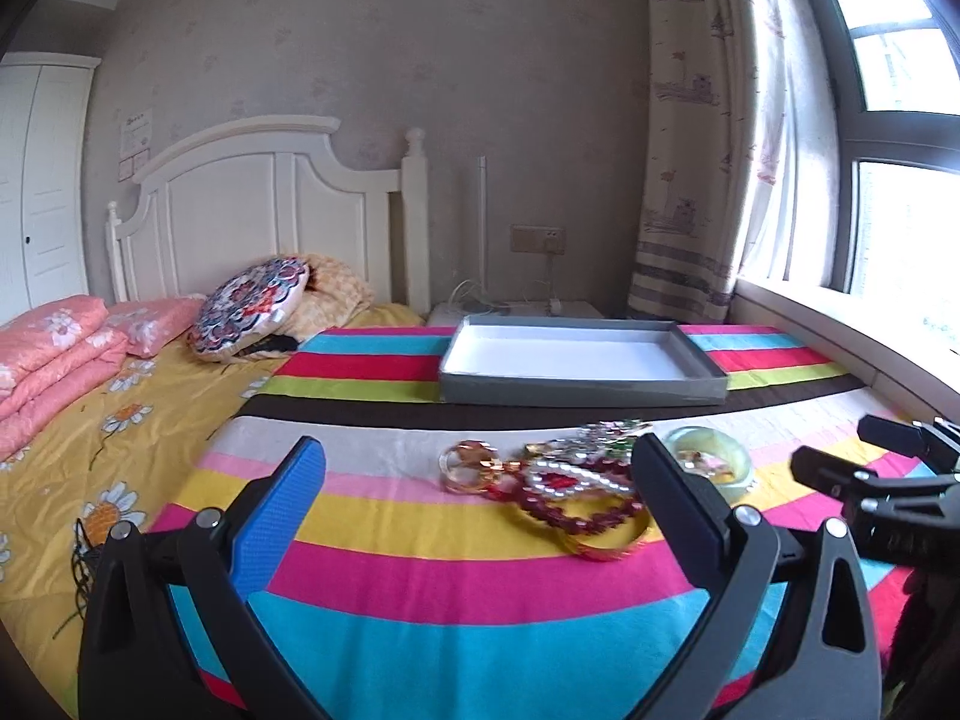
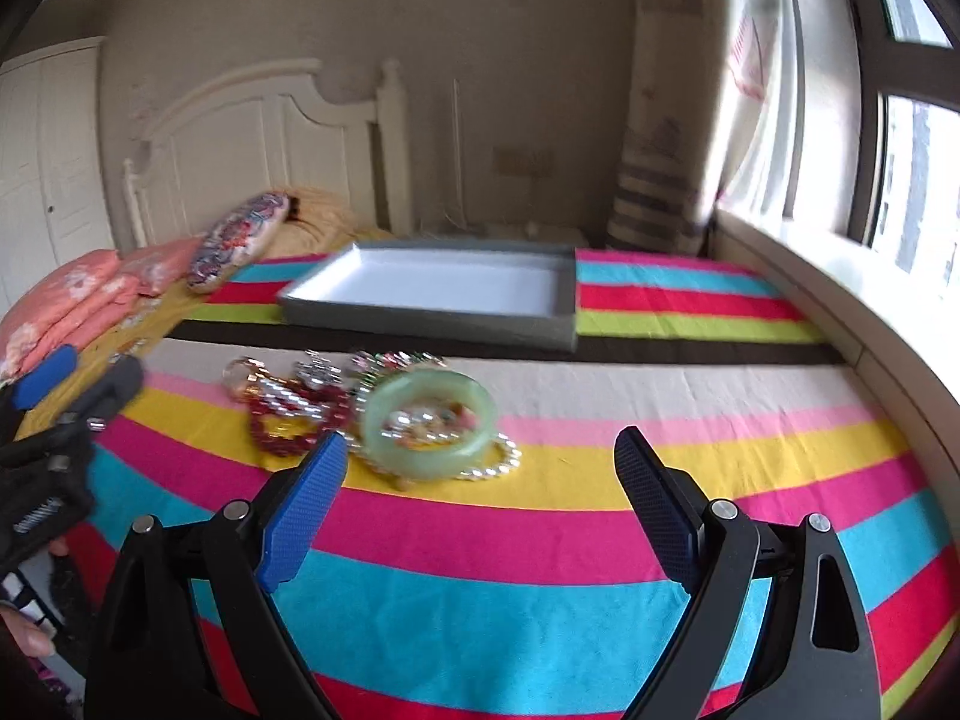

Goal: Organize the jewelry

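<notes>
1. Daylight pours in from the window (image 1: 900,138) on my right, blown out to white glare in both views.
2. My left-wrist view is mostly sharp; only the jewelry pile (image 1: 558,480) is slightly smeared.
3. My right-wrist view is soft all over with motion blur (the headboard (image 2: 252,144) and curtain (image 2: 666,120) worst), and dimmer, yellower.
4. Fisheye bending curves the striped blanket (image 2: 540,540) and window ledge (image 2: 840,312); black vignette fills the corners.
5. Shadows are faint.

Striped bed cover (image 1: 420,570) — grey tray (image 1: 582,387), jewelry heap (image 1: 558,480), pillows (image 1: 60,348)
</notes>
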`<act>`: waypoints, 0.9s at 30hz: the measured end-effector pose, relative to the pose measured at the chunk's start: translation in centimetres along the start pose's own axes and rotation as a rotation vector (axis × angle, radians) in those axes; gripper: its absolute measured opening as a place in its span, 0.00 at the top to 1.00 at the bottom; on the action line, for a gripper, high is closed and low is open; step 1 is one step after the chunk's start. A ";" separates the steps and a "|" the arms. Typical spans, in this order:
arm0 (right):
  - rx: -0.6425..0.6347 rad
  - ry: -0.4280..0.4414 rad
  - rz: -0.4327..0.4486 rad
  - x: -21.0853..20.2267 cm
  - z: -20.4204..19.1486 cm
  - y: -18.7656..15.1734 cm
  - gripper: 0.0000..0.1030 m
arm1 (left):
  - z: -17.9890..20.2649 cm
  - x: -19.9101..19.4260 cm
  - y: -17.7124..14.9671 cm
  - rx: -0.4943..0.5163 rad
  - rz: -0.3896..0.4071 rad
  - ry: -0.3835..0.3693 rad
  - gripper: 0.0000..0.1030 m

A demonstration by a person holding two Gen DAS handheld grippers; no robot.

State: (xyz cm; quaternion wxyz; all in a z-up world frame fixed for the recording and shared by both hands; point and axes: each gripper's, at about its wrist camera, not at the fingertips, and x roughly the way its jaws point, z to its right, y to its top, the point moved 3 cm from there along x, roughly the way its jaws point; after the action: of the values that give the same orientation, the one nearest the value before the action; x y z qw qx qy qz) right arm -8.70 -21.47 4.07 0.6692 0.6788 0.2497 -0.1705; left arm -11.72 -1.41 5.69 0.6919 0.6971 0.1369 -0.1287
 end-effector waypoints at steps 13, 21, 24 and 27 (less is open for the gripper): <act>-0.104 0.123 -0.280 8.4 -1.1 0.5 0.16 | -4.4 4.8 -2.1 -0.088 -0.282 -0.057 0.02; -0.174 0.139 -0.341 11.3 -3.3 0.8 0.16 | -2.7 5.5 -2.4 -0.018 -0.307 -0.103 0.02; -0.157 0.167 -0.346 11.7 -3.0 1.0 0.22 | -2.0 5.6 -2.2 0.000 -0.301 -0.128 0.02; -0.133 0.190 -0.329 11.5 -2.5 1.2 0.26 | -1.8 6.0 -1.9 -0.012 -0.310 -0.158 0.02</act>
State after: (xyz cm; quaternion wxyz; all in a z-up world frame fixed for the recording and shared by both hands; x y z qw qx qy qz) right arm 1.16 -17.65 -1.31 0.6490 0.5962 0.4300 -0.1959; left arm -6.86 0.53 1.70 0.6765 0.6513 0.1885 -0.2876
